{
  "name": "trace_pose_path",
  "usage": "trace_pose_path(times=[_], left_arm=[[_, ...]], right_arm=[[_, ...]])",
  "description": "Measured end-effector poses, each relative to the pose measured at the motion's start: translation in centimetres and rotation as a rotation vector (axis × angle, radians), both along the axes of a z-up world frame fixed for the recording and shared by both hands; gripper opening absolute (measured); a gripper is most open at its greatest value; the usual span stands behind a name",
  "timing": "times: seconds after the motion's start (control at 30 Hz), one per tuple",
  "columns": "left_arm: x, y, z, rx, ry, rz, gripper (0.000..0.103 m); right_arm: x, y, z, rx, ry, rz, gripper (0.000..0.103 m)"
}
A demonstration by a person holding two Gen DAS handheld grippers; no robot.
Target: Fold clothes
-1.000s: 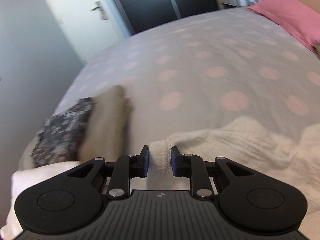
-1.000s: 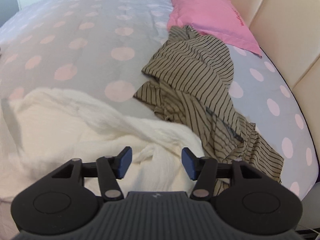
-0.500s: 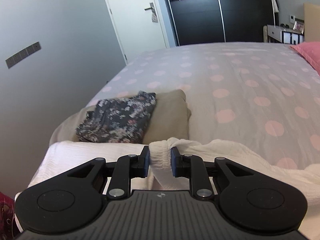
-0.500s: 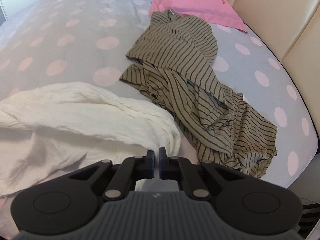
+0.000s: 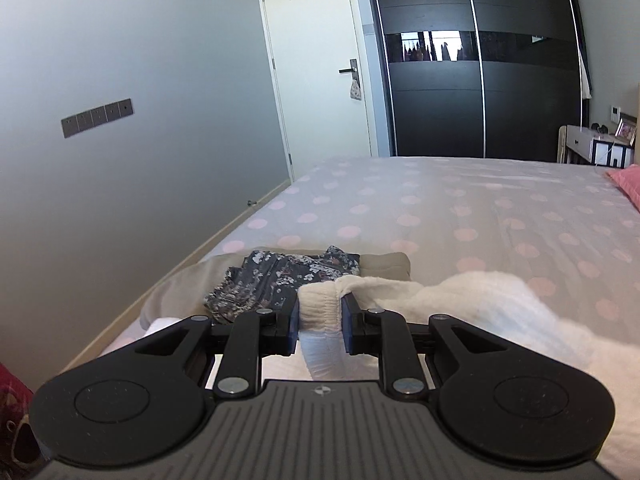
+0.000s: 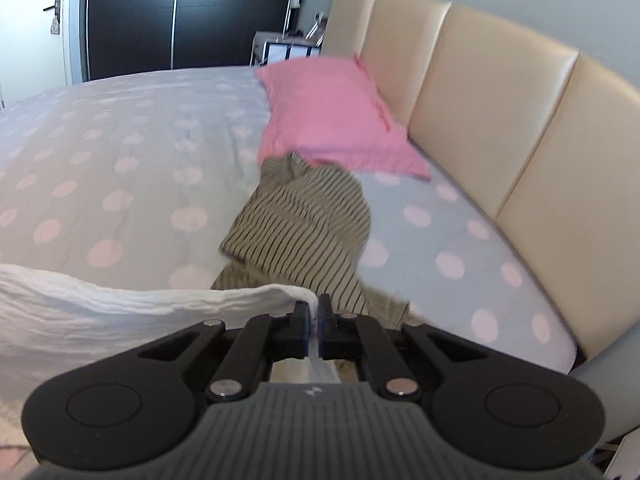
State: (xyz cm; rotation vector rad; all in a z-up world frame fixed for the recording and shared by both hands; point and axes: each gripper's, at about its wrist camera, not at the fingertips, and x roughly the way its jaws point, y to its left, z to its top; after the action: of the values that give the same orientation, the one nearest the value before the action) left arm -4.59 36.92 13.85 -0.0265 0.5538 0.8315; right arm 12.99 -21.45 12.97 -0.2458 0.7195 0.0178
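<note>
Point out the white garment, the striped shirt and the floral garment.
white garment (image 5: pixel 480 300): left wrist view, bunched middle.
striped shirt (image 6: pixel 304 228): right wrist view, flat upper panel.
floral garment (image 5: pixel 276 276): left wrist view, centre of the folded top.

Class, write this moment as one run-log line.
left gripper: shut on white garment | right gripper: shut on white garment | striped garment: unfolded on bed
</note>
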Motion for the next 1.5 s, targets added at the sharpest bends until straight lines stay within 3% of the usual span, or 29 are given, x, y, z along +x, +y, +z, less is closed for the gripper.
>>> trace_pose_path(times=[0.23,0.4,0.73,0.83,0.97,1.03,1.1,1.23,1.33,1.5], left_arm=[[5.1,0.7,-4.8,0.033,0.138,0.029,0.018],[8.4,2.1,-7.8,0.059,0.184,0.063,0.019],[15.2,4.0,-13.9,0.079,0.310,0.051,0.019],[16.5,4.0,-15.8,0.059,0.383,0.010,0.019],[17.4,3.3,-17.6,0.088,0.479,-0.048,0.021],[17.1,2.8,-17.6,0.102,0.485,-0.079,0.021],[16.7,2.6,-17.2,0.082,0.479,-0.103,0.022],[15.5,1.9,-15.9,0.048,0.461,-0.131,0.023],[14.6,1.3,-14.9,0.023,0.448,-0.151,0.023],[13.1,0.4,-13.2,-0.019,0.425,-0.184,0.024]], right_arm=[[9.7,6.0,-5.6,-0.144,0.018,0.018,0.004],[16.3,10.0,-9.0,-0.231,-0.006,0.012,0.004],[26.2,15.7,-14.8,-0.256,-0.015,0.006,0.004],[27.6,16.8,-16.3,-0.251,0.035,0.040,0.006],[27.8,17.0,-17.3,-0.247,0.117,0.079,0.027],[27.4,16.2,-16.6,-0.215,0.121,0.088,0.030],[26.9,14.8,-15.1,-0.147,0.123,0.093,0.042],[25.0,11.2,-11.8,-0.021,0.121,0.086,0.044],[22.7,8.2,-10.7,0.010,0.129,0.103,0.044],[19.2,5.2,-12.3,-0.064,0.151,0.151,0.049]])
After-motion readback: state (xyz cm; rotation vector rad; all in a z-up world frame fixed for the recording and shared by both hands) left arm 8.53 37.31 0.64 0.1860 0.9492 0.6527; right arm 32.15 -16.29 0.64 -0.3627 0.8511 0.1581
